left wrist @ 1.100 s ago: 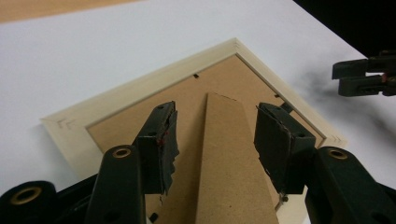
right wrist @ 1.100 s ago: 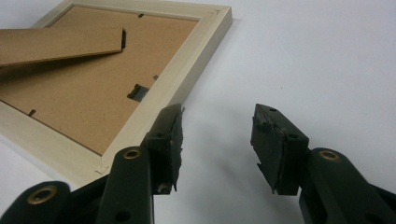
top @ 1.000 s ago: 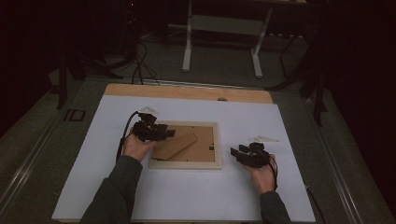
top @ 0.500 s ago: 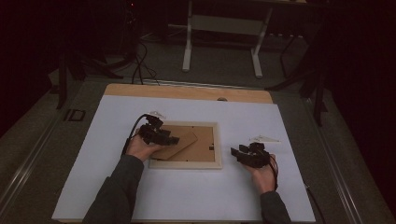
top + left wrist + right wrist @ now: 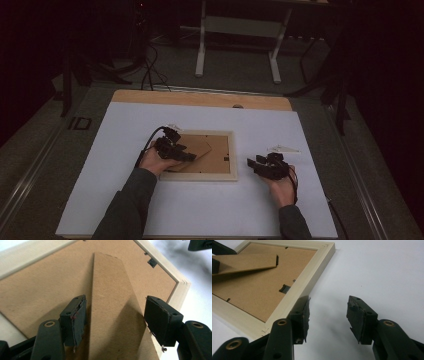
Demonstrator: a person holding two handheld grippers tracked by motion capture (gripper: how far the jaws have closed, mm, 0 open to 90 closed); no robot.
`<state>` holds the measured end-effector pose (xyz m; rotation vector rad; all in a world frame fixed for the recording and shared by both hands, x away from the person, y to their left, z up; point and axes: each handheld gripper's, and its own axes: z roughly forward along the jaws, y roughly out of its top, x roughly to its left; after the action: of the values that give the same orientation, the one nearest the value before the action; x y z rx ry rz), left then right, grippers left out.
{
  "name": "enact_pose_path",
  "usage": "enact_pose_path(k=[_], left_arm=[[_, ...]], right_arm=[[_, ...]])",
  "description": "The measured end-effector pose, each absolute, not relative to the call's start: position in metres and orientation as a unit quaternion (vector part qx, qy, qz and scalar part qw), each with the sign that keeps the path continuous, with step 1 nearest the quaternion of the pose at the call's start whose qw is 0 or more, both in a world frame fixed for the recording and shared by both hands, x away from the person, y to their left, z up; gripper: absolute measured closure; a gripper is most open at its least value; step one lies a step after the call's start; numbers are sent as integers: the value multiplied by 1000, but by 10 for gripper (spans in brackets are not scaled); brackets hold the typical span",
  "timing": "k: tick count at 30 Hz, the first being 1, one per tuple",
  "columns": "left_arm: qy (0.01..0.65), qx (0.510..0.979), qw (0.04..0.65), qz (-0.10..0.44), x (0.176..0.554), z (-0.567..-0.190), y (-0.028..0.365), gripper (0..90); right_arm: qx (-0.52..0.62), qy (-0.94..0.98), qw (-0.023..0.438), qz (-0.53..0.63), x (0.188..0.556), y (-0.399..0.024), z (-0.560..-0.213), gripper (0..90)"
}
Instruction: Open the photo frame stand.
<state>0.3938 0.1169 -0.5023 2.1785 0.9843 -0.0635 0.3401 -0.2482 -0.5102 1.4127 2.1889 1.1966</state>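
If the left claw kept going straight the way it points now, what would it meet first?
Most likely the cardboard stand on the back of the picture frame: the left claw is open, a pad on each side of that flap. How close it is remains unclear.

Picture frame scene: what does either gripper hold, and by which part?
Nothing. The left gripper straddles the frame's stand, jaws open; the right gripper is open.

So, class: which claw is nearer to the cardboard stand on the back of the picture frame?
Left. The left claw straddles the cardboard stand, its jaws just opened and apart from the edges. The right claw waits over the white table beside the picture frame.
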Motion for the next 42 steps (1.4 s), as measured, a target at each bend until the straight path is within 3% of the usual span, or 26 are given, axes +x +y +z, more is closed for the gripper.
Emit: enact_pose_path(k=[10, 42], left_arm=[[367, 861, 352, -12, 389, -503, 112, 400], [331, 877, 341, 76, 369, -490, 102, 402]], right_arm=[[489, 757, 135, 412, 340, -247, -511, 520], [461, 779, 133, 404, 342, -226, -507, 517]])
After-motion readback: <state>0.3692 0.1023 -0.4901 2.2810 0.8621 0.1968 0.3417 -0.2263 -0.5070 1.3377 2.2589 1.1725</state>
